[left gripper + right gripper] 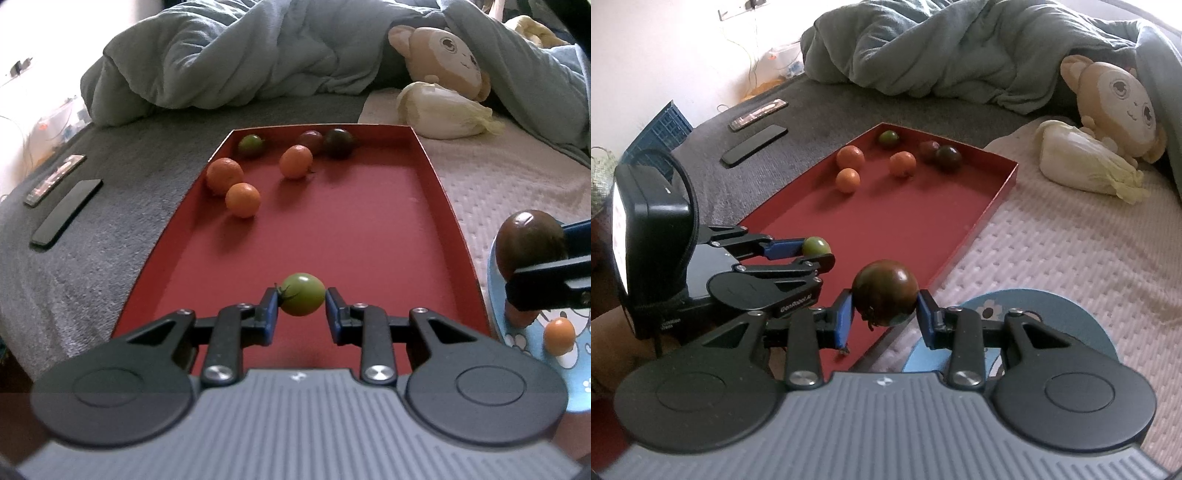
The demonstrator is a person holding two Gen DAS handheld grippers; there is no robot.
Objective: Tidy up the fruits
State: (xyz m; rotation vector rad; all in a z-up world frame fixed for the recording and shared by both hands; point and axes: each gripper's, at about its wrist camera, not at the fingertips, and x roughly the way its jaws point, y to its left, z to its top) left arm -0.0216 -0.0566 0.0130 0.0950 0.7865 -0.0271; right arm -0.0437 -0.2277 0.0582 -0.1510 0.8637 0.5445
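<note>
Red tray (428, 192), green tomato (303, 294), dark brown tomato (885, 292), orange fruits (242, 199).

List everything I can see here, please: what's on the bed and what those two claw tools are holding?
Tray: one, red, on the bed.
Orange fruits: three in the tray's far part; another on the blue plate.
Green tomato: one, far corner of tray.
Dark tomatoes: two, tray's far end.
Blue plate: one, right of tray.
Phones: two, grey blanket.
Cabbage: one, pale, beside the plush monkey.
Duvet: grey-blue, heaped behind.
Left gripper: holds a green tomato.
Right gripper: holds a dark tomato.
</note>
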